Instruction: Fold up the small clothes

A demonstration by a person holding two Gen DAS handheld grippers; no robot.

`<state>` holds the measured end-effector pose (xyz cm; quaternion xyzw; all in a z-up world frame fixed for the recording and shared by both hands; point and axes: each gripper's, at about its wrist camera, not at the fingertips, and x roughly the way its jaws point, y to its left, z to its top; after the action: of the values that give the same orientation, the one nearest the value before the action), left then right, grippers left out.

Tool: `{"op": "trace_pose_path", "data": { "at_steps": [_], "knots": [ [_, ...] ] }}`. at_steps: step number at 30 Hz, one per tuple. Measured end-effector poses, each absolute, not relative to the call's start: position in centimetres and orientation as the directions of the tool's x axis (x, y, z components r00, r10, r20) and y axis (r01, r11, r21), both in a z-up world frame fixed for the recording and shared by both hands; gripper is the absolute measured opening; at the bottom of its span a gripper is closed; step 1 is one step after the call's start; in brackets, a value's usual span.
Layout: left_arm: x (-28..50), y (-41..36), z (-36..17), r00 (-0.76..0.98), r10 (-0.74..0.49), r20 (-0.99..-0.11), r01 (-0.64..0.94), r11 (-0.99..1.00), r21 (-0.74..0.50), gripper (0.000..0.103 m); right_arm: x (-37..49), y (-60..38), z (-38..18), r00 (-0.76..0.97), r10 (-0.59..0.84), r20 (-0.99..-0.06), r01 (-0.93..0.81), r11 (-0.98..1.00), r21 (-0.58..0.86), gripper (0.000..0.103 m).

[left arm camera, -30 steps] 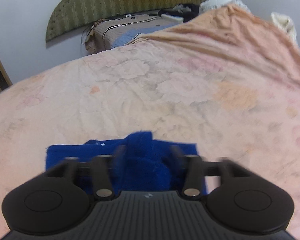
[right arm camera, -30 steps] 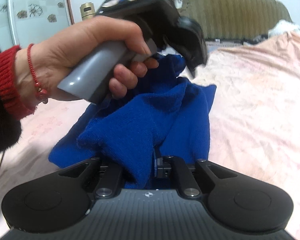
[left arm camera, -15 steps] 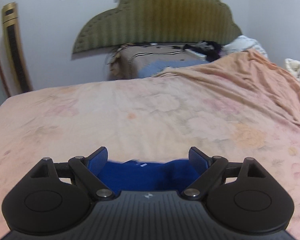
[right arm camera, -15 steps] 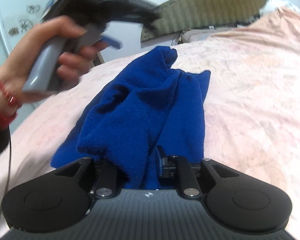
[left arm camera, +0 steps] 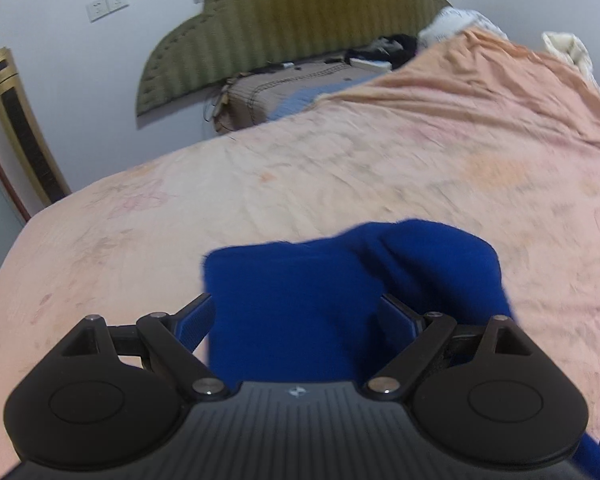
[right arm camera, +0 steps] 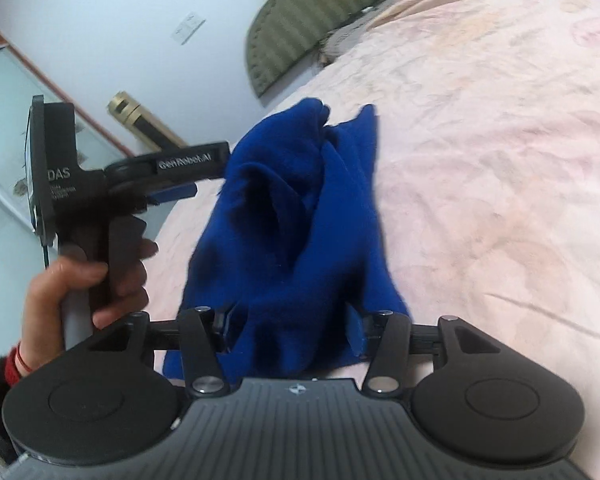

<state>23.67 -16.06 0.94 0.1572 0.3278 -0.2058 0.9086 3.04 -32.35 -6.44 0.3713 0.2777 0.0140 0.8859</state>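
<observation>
1. The scene is a bedroom: a bed (left arm camera: 340, 168) covered in a pale pink floral sheet, a padded olive headboard (left arm camera: 284, 20) against a white wall, and a gold tower fan (left arm camera: 20, 128) standing at the left in the left wrist view.

2. The task's thing, a small blue garment (right arm camera: 300, 232), lies bunched and creased on the near part of the bed, just ahead of both tools; it looks like a soft knit or terry piece, though its exact kind is hard to tell.

3. A second ago the right gripper (right arm camera: 292, 328) had its fingers pinched tight on a hanging fold of the cloth. They have just been opening, and now they stand apart. The blue fabric sits between them but looks slack, so I judge the grip released.

4. A second ago the left gripper (left arm camera: 296, 316) was close over the cloth, and the right wrist view then showed it held up against the garment's top. Now it is drawn off to the side, level with the far end of the garment. Its fingers are spread wide; cloth lies between them with no pinch visible.

5. A person's hand (right arm camera: 88, 280) with a red wristband holds the left tool's handle.

6. My reading: one carry or fold has just ended with the garment dropped in a heap. It is not flat, so spreading or re-gripping a corner likely comes next.
</observation>
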Motion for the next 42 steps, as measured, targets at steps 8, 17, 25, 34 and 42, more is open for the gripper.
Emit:
{"op": "trace_pose_path", "data": {
  "at_steps": [8,17,25,34,42],
  "knots": [
    [22.7,-15.1,0.6,0.716,-0.267,-0.645,0.455,0.879,0.141,0.089,2.0,-34.9,-4.4,0.866,0.107,-0.488,0.257,0.743,0.619,0.061],
    [22.8,-13.8,0.4,0.726,-0.237,-0.646,0.429,0.890,0.155,0.089,13.5,-38.4,-0.9,0.845,0.114,-0.523,0.217,0.820,0.529,0.071],
    [23.5,-13.2,-0.6,0.717,-0.215,-0.663,0.417,0.895,0.161,0.089,19.9,-36.3,-1.7,0.787,0.060,-0.615,0.200,0.917,0.346,0.037],
    [24.1,-12.5,-1.4,0.700,-0.214,-0.681,0.401,0.907,0.126,0.090,19.4,-40.9,-4.3,0.814,0.109,-0.571,0.276,0.793,0.543,0.017],
    [23.8,-12.1,-1.4,0.704,-0.220,-0.675,0.403,0.907,0.125,0.090,15.5,-40.6,-3.4,0.839,0.035,-0.543,0.295,0.810,0.507,0.060]
  ]
}}
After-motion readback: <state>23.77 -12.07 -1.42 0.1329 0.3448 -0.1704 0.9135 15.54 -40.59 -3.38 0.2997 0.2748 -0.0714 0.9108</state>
